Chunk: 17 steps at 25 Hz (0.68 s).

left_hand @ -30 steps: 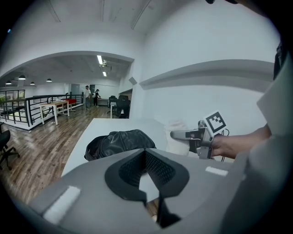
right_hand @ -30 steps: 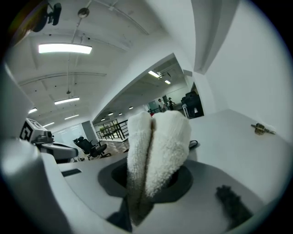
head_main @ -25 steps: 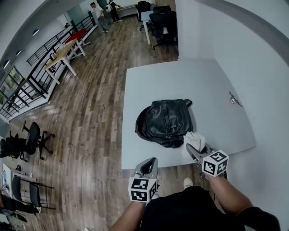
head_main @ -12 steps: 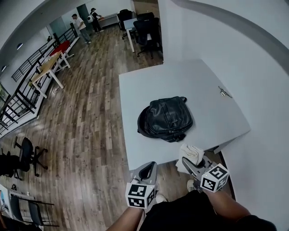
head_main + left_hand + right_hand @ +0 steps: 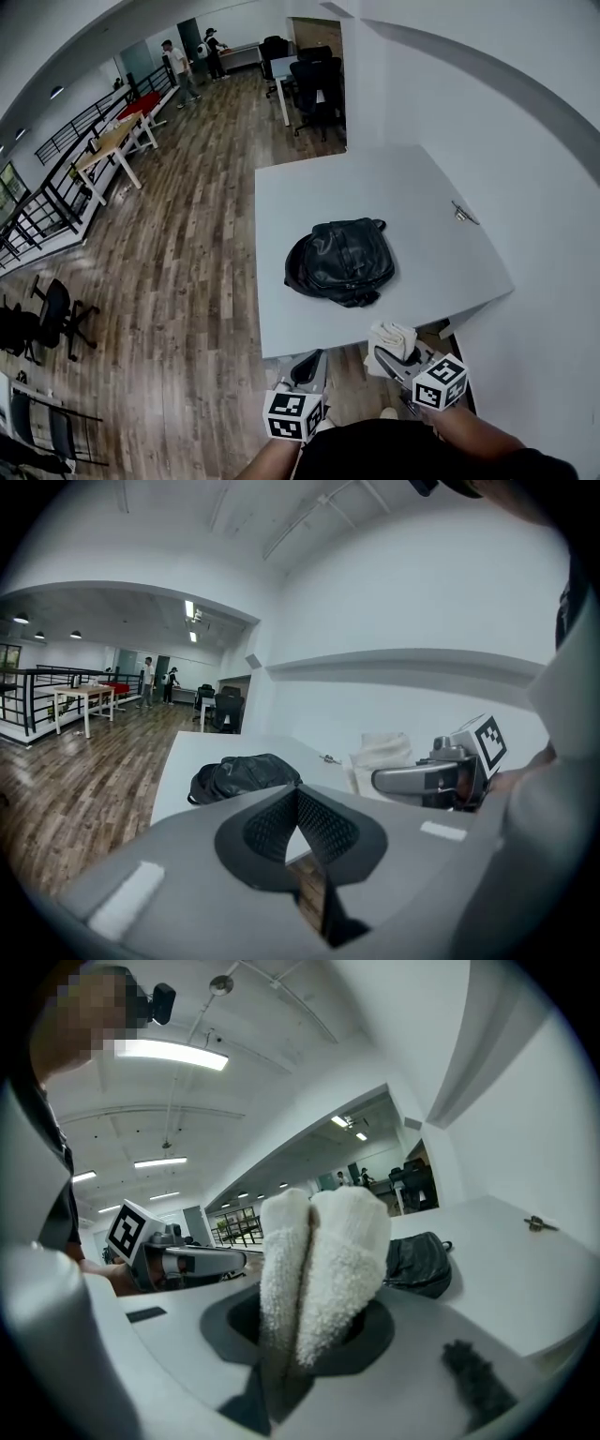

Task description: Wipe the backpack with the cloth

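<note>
Right gripper view: your right gripper clamps the white cloth; your left gripper is closed, well apart from the backpack.

The backpack is black all over with a leathery sheen, on a pale grey table. The cloth is plain fluffy white. The left gripper and the right gripper are both grey with dark pads, and each carries a cube patterned in black and white squares. The floor is brown wood planks, streaked light and dark. The walls are white. Far off, the office chairs and the railing are black, and one desk is red.
</note>
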Tool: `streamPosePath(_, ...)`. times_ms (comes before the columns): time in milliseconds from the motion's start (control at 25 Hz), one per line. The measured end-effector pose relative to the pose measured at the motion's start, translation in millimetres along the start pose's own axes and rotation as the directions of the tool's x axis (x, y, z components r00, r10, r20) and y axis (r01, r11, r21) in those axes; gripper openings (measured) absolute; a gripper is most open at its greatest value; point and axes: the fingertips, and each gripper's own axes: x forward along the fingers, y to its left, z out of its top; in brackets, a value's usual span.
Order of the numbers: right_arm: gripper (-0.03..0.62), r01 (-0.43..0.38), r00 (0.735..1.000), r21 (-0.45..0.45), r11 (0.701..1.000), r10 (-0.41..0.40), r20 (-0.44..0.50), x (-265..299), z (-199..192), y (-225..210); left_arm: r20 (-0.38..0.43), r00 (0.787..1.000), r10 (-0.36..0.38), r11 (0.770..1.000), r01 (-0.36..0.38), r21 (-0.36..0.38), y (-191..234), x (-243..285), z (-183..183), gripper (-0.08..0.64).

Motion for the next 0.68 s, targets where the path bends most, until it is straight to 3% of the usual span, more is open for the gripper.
streamPosePath(320, 0.084, -0.008, 1.0, -0.047, 0.999, 0.009, 0.024, -20, 14, -15, -0.011, 1.0, -0.004, 1.0, 0.004, 0.01, -34, 13, 2, 0.008)
streamPosePath(680, 0.084, -0.011, 0.999, -0.051, 0.999, 0.013, 0.039, -36, 13, -22, -0.02, 1.0, 0.022, 1.0, -0.022, 0.014, -40, 15, -2, 0.008)
